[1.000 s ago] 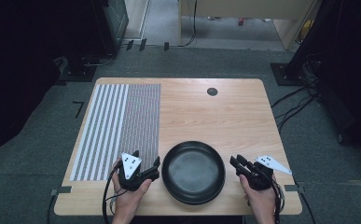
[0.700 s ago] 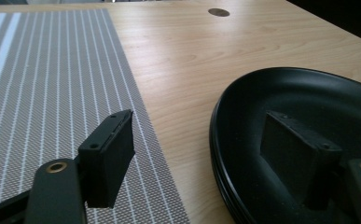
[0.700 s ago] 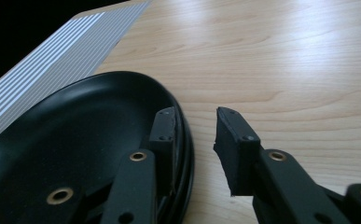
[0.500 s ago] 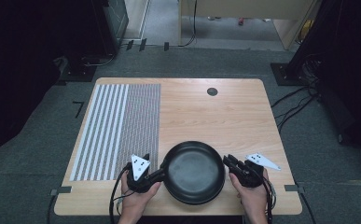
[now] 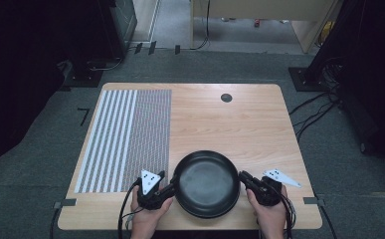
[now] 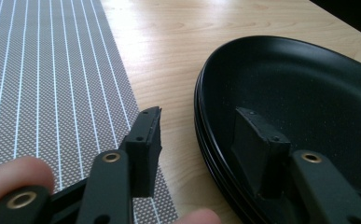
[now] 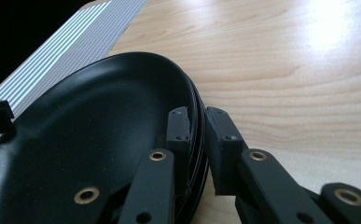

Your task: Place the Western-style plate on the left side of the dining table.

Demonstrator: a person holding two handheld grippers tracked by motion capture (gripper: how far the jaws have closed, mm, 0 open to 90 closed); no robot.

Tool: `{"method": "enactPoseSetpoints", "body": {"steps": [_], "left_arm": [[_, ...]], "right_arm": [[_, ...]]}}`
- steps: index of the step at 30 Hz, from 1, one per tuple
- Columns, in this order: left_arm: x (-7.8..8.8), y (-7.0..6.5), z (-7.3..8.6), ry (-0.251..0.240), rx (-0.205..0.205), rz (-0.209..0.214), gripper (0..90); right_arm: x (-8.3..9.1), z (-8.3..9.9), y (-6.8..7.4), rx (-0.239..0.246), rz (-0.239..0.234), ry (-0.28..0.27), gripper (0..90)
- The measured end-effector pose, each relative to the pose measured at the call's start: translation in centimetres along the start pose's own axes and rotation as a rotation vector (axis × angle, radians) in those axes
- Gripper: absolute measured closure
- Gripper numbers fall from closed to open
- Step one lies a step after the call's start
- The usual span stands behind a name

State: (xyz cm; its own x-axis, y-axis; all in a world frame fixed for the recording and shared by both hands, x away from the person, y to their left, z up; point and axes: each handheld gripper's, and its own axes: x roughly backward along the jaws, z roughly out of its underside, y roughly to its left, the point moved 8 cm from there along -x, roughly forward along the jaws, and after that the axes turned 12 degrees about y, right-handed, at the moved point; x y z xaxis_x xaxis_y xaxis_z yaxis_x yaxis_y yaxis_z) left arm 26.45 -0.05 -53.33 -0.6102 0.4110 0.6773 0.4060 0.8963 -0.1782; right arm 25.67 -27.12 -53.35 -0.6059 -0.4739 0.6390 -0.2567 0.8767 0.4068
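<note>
Black plate (image 5: 206,183), or rather a stack of them: the left gripper view (image 6: 281,93) shows several rims nested at the edge. It sits at the near edge of the worktop (image 5: 240,124), just right of the striped placemat (image 5: 125,139), between my two hands.

Left gripper (image 5: 166,189): plate lies to its right. Jaws straddle the left rim, one inside the bowl, one outside over the placemat's edge. They have just been closing, but a clear gap remains on both sides of the rim; not yet pinching.

Right gripper (image 5: 243,178): plate lies to its left. Jaws have also just been closing. In the right gripper view (image 7: 194,128) they stand nearly together with the rim (image 7: 197,116) between them, inner jaw against the inside wall, outer jaw tight to the outside. I read this as gripped.

So the right side is ahead; the lift, as I judge it, waits on the left jaws closing onto the rim.

High view gives the symmetry, both hands level across the plate; the jaw-to-rim gaps are too small to tell there. The gripper views give those gaps and the stacked edges.
</note>
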Motion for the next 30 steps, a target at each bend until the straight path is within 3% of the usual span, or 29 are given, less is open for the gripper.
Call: {"method": "enactPoseSetpoints", "body": {"steps": [5,8,10,19,30], "left_arm": [[0.12,-0.02,0.03,-0.018,-0.003,-0.001,60.7],[-0.14,-0.26,0.29,0.000,-0.011,0.034,66.3],[-0.32,-0.47,0.47,0.012,-0.010,0.065,68.1],[-0.70,-0.95,0.83,0.043,-0.012,0.106,69.0],[-0.79,-0.64,0.82,0.080,0.048,0.164,68.9]], "right_arm": [[-0.03,0.53,0.04,-0.044,-0.021,0.000,81.7],[-0.24,0.77,0.26,-0.056,-0.042,0.011,83.0],[-0.36,0.88,0.31,-0.045,-0.026,0.010,83.0],[-0.40,0.94,0.31,-0.062,-0.027,-0.003,83.5],[-0.58,0.94,0.59,-0.074,-0.007,-0.018,84.5]]}}
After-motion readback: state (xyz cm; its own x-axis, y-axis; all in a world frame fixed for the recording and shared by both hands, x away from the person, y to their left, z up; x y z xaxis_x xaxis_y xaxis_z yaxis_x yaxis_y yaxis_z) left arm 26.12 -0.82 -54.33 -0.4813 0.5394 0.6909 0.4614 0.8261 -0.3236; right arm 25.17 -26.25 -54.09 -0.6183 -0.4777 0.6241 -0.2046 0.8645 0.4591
